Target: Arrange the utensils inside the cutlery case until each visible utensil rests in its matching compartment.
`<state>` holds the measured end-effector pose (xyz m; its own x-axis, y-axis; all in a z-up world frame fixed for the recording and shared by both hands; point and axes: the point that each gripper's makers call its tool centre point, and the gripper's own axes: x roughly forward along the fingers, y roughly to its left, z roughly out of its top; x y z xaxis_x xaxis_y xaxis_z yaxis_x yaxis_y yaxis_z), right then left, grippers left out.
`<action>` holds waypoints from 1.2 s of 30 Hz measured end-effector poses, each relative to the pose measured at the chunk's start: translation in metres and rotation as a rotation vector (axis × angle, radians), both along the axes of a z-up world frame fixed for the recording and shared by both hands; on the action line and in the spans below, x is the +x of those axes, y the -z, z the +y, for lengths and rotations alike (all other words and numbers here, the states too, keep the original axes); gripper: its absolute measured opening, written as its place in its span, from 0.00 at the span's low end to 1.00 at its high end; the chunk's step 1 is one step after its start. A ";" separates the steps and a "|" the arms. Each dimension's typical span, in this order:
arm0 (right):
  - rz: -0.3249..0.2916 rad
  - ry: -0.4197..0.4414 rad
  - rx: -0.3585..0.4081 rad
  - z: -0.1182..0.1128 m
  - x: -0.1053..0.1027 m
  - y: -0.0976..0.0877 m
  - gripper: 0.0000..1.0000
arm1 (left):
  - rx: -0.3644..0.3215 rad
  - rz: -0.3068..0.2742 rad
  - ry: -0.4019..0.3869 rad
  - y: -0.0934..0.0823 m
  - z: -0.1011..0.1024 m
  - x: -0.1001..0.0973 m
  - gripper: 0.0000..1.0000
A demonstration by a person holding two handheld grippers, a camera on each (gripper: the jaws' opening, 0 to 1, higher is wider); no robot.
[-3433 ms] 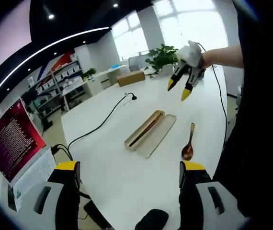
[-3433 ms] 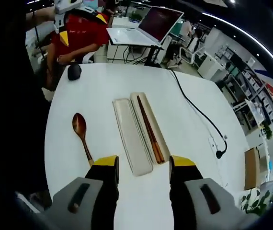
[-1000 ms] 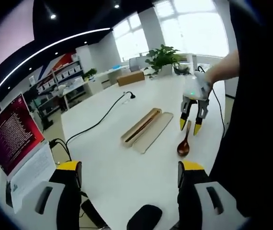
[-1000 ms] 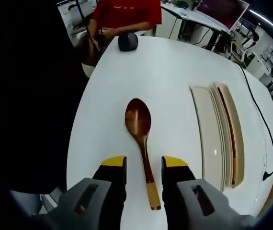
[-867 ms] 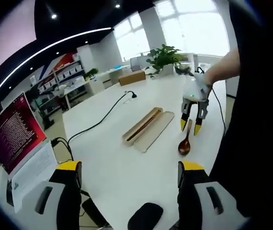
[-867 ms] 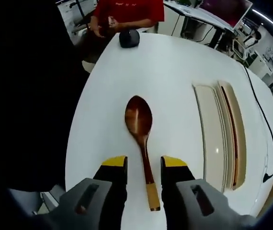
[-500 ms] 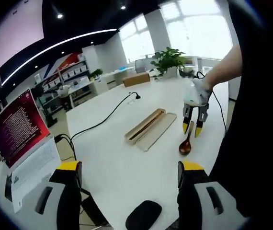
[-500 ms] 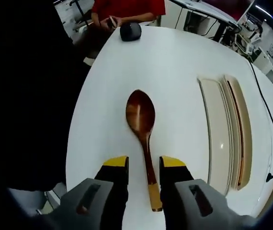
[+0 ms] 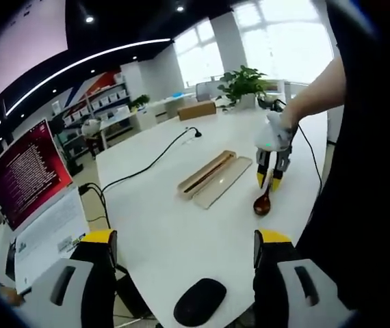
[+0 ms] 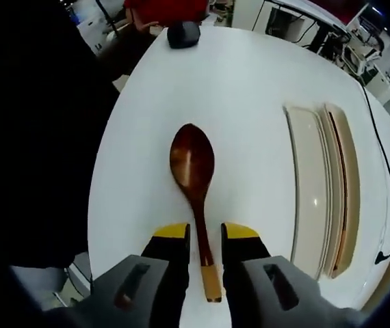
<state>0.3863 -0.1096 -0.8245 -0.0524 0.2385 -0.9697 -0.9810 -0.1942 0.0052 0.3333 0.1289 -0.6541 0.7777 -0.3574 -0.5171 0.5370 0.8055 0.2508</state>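
Two grippers were in play over a white table (image 10: 250,89). Right gripper (image 10: 205,236), seen along its own jaws in the right gripper view, had its yellow-tipped jaws drawn narrow around the handle of a wooden spoon (image 10: 193,178); whether the pads actually touched the wood I could not tell. Spoon lay flat on the table, bowl pointing away from the gripper, pale handle end passing back between the jaws. In the left gripper view the same right gripper (image 9: 270,179) stood nose-down over the spoon (image 9: 262,200).

Cutlery case (image 10: 325,184) lay open just beside the spoon, apart from it. Its outer compartment held dark chopsticks (image 10: 345,198); the nearer, pale tray was bare. Same case (image 9: 212,178) showed in the left gripper view, mid-table.

Left gripper (image 9: 181,239) hung well back from the work with jaws spread wide, holding nothing. A computer mouse (image 9: 198,302) lay near the table edge beneath it; a black cable (image 9: 154,160) ran across the far side.

Judged step: taking hold of the spoon by its handle. Next move would call for a firm pinch, a level lift, then carrying the spoon sideways and aligning it lengthwise with the bare tray.
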 end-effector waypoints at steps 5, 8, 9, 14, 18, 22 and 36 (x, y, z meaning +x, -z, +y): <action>-0.002 -0.011 -0.034 0.003 0.003 0.001 0.07 | -0.011 -0.006 -0.018 -0.004 -0.001 -0.006 0.84; 0.003 0.006 -0.023 0.003 0.007 0.001 0.02 | -0.013 -0.004 -0.027 -0.003 0.001 -0.009 0.84; 0.021 0.021 -0.019 0.003 0.006 0.001 0.01 | -0.015 -0.004 -0.030 -0.003 0.002 -0.010 0.84; 0.062 0.051 -0.021 0.004 0.006 0.000 0.01 | -0.014 -0.005 -0.042 -0.004 0.006 -0.013 0.84; 0.064 0.035 -0.061 0.006 0.004 0.001 0.01 | -0.012 -0.008 -0.042 -0.007 0.008 -0.012 0.84; 0.060 0.037 -0.118 0.006 0.004 0.002 0.01 | 0.002 -0.014 -0.031 -0.013 0.008 -0.009 0.84; 0.017 -0.022 -0.304 0.001 0.002 0.002 0.01 | 0.016 -0.008 -0.065 -0.014 0.017 -0.015 0.84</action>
